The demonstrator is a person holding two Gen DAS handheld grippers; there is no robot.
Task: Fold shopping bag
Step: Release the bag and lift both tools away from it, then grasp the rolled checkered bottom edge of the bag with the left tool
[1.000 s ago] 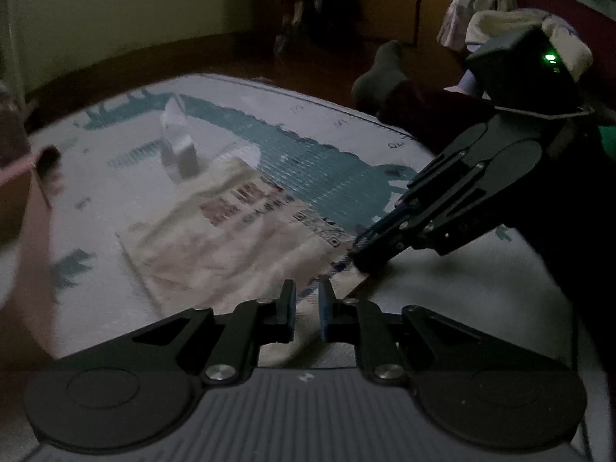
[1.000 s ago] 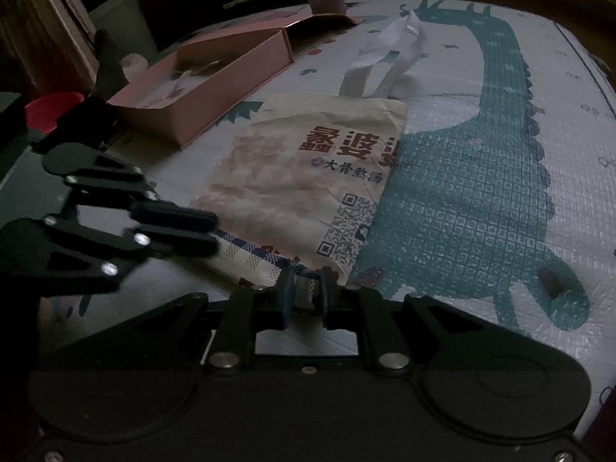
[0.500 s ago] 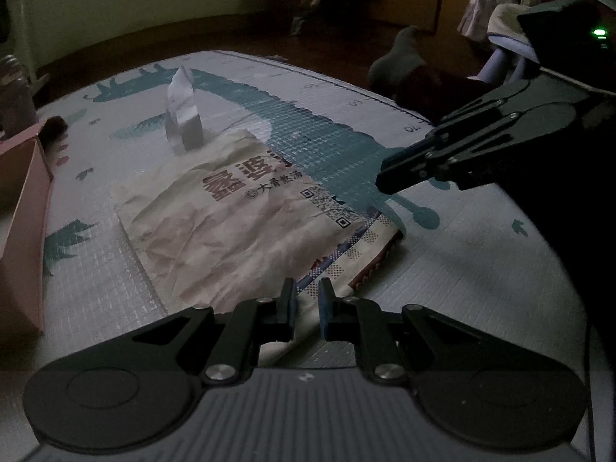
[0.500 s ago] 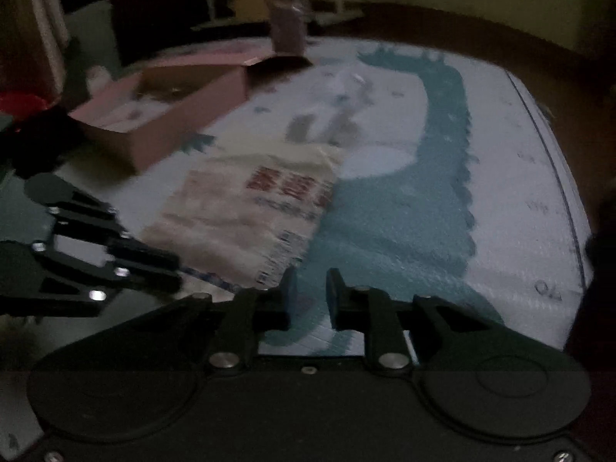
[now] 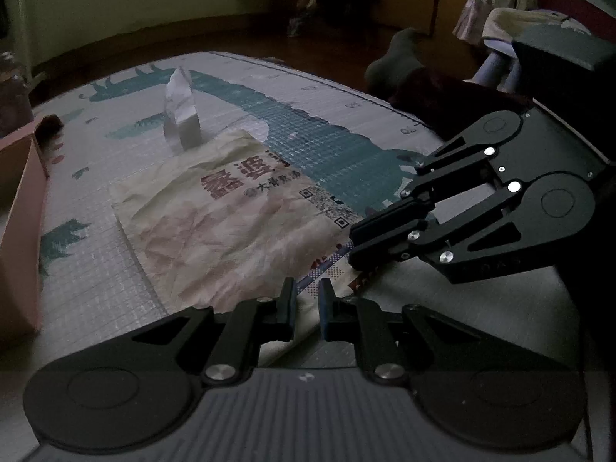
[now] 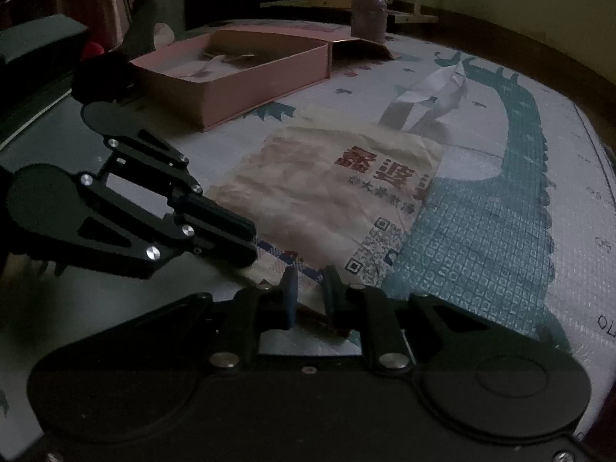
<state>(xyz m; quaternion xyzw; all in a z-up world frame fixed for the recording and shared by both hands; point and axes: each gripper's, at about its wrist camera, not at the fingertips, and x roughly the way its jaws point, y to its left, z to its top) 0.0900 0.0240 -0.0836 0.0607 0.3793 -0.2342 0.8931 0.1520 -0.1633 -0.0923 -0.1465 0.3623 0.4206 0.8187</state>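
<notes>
The near edge of the shopping bag (image 5: 231,231) is hidden behind the left gripper (image 5: 307,304), so whether the fingers press cloth cannot be told. The right gripper (image 6: 311,292) likewise covers the bag's near right corner. The pink box (image 5: 19,211) is cut off by the left edge of the left wrist view. The small print under the bag's red characters is too fine to read. The dim far room holds dark shapes that cannot be made out.
</notes>
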